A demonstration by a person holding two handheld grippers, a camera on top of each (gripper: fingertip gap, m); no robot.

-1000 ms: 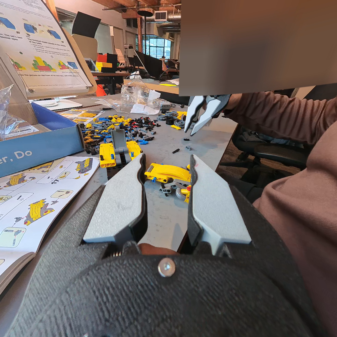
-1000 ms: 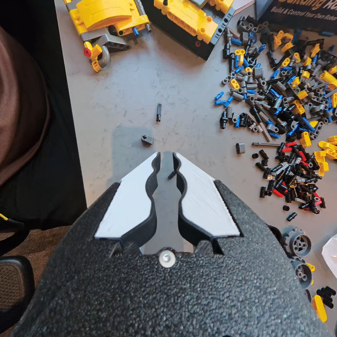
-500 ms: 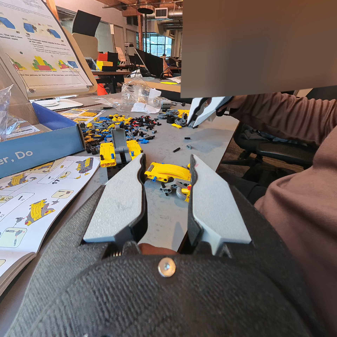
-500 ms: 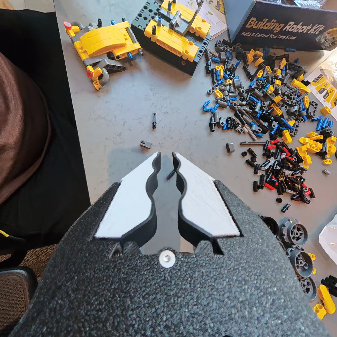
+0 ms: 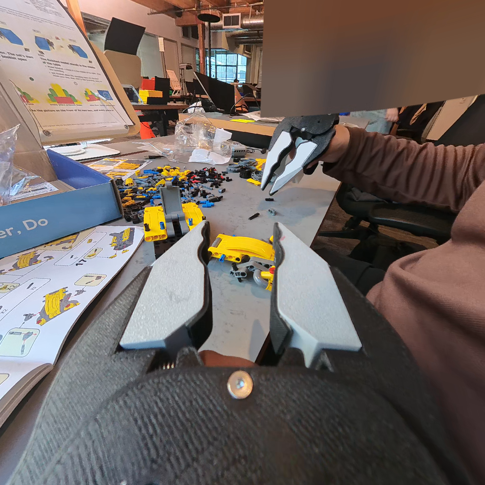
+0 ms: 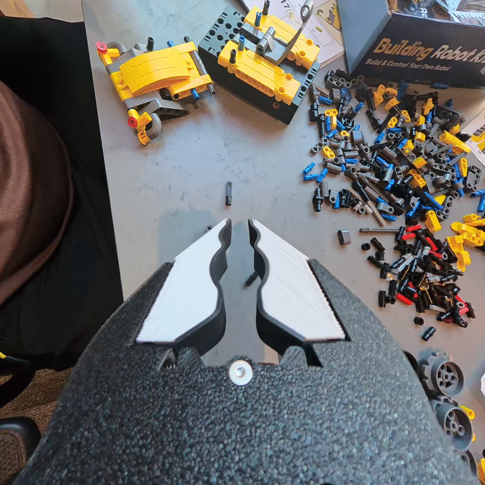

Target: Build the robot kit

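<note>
The left gripper [image 5: 241, 231] rests low over the grey table [image 5: 236, 309], its fingers spread wide with nothing between them. Just beyond its tips lies a yellow curved-panel assembly [image 5: 242, 249] with grey links and a red pin; to the left of that stands a black block topped with yellow beams [image 5: 172, 223] and an upright grey part. An open instruction booklet [image 5: 52, 283] lies at the left, with a blue box [image 5: 60, 207] behind it.

The right gripper [image 6: 239, 223] hangs above the table near its edge, tips pointing down, fingers narrowly parted and gripping nothing. A small black pin [image 6: 250, 280] lies on the table beneath the gap (seen between the fingers, not touching them). A second black pin [image 6: 228, 193] lies just ahead of the tips, and a small grey connector [image 5: 272, 211] sits beside the left fingertip, mostly hidden in the right wrist view. To the right spreads a heap of loose black, blue, yellow and red pieces [image 6: 399, 189], with grey wheels [image 6: 443, 376] nearer the gripper body. The yellow assembly [image 6: 154, 81] and the block [image 6: 259, 70] lie well ahead.
</note>
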